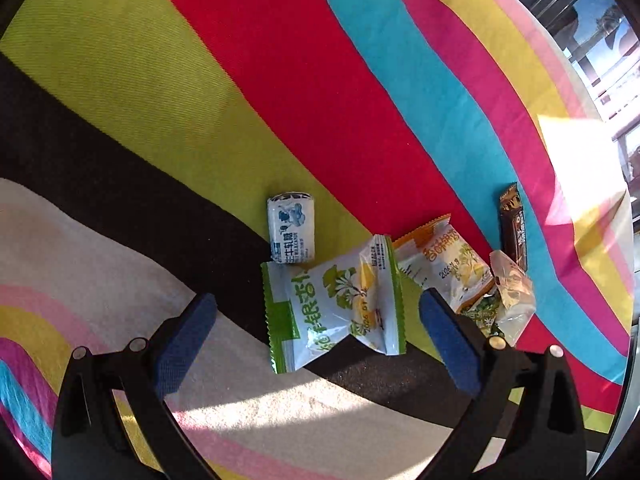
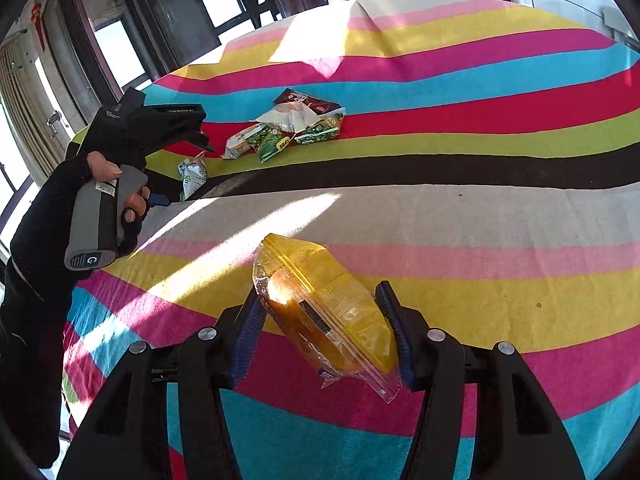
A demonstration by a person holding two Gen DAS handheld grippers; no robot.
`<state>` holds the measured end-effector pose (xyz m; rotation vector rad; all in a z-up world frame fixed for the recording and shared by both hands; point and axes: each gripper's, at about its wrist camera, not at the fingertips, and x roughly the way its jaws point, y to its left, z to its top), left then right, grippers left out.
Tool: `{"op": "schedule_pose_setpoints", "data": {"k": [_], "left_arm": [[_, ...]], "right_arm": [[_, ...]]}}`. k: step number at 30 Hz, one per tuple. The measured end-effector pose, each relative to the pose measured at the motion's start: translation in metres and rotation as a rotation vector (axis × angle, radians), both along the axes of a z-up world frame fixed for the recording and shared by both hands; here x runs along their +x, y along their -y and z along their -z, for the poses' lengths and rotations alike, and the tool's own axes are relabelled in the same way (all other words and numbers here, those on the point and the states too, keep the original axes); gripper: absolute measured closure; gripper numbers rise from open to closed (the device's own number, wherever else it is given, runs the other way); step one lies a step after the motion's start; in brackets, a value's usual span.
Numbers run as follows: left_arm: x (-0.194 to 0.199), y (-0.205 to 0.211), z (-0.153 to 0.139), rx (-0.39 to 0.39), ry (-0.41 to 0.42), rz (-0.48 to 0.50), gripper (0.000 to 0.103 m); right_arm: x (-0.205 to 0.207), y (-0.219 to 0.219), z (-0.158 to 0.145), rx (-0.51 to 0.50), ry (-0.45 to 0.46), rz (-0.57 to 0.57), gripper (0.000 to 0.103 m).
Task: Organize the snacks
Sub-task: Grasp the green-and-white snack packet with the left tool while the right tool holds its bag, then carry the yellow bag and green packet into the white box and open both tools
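In the left wrist view my left gripper (image 1: pixel 316 316) is open, its blue pads on either side of a green and white snack packet (image 1: pixel 334 304), not touching it. A small white milk candy (image 1: pixel 291 229), an orange and white packet (image 1: pixel 442 266), a clear wrapper (image 1: pixel 514 298) and a dark chocolate bar (image 1: pixel 513 226) lie around it. In the right wrist view my right gripper (image 2: pixel 322 320) has a yellow transparent bread packet (image 2: pixel 324 304) between its pads, resting on the cloth. The pads look close to it; contact is unclear.
A striped tablecloth (image 2: pixel 480 216) covers the table. The snack pile (image 2: pixel 292 124) lies at the far middle, with green packets. The left hand-held gripper (image 2: pixel 120 168) hovers at the left by the table edge. Windows and dark frames stand behind.
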<state>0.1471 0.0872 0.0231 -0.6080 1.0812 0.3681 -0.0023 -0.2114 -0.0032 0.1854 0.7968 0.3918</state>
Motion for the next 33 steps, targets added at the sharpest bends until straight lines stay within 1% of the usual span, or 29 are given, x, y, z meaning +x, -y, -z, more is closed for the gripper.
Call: {"op": "schedule_pose_setpoints", "data": {"k": [1, 2, 3, 4, 5, 7, 9, 11, 15, 18, 22, 25, 28, 33], "left_arm": [[-0.003, 0.006, -0.002, 0.024, 0.034, 0.047, 0.030], [-0.007, 0.012, -0.003, 0.035, 0.081, 0.121, 0.063], [-0.012, 0.015, -0.003, -0.021, 0.133, 0.197, 0.069], [-0.019, 0.017, -0.003, -0.064, 0.157, 0.224, 0.072], [-0.028, 0.019, -0.005, -0.065, 0.182, 0.247, 0.073], [-0.052, 0.029, -0.011, -0.003, 0.220, 0.286, 0.073], [-0.077, 0.035, -0.013, 0.002, 0.264, 0.334, 0.073], [-0.103, 0.044, -0.014, 0.048, 0.284, 0.382, 0.073], [-0.143, 0.063, -0.016, 0.094, 0.320, 0.511, 0.073], [-0.169, 0.068, -0.016, 0.112, 0.350, 0.560, 0.072], [-0.195, 0.069, -0.013, 0.114, 0.371, 0.596, 0.072], [-0.205, 0.069, -0.008, 0.081, 0.379, 0.603, 0.072], [-0.221, 0.069, -0.008, 0.071, 0.401, 0.621, 0.072], [-0.244, 0.073, -0.008, 0.059, 0.437, 0.652, 0.071]], "right_arm": [[-0.001, 0.002, -0.001, 0.013, 0.005, 0.001, 0.048], [-0.002, 0.003, -0.001, 0.024, 0.009, 0.001, 0.048], [-0.003, 0.004, -0.002, 0.031, 0.010, 0.003, 0.047], [-0.003, 0.005, -0.002, 0.035, 0.011, 0.005, 0.048], [-0.003, 0.005, -0.002, 0.037, 0.012, 0.005, 0.048], [-0.003, 0.005, -0.002, 0.037, 0.012, 0.005, 0.048], [-0.003, 0.005, -0.002, 0.039, 0.013, 0.008, 0.048], [-0.004, 0.006, -0.003, 0.042, 0.015, 0.012, 0.048], [-0.006, 0.010, -0.003, 0.048, 0.021, 0.032, 0.048], [-0.006, 0.011, -0.003, 0.039, 0.016, 0.056, 0.048], [-0.007, 0.013, -0.004, 0.033, 0.021, 0.083, 0.048], [-0.016, 0.017, -0.006, 0.037, -0.002, 0.135, 0.048], [-0.038, 0.016, -0.005, 0.062, -0.012, 0.162, 0.048], [-0.078, 0.002, -0.007, 0.055, 0.003, 0.162, 0.048]]}}
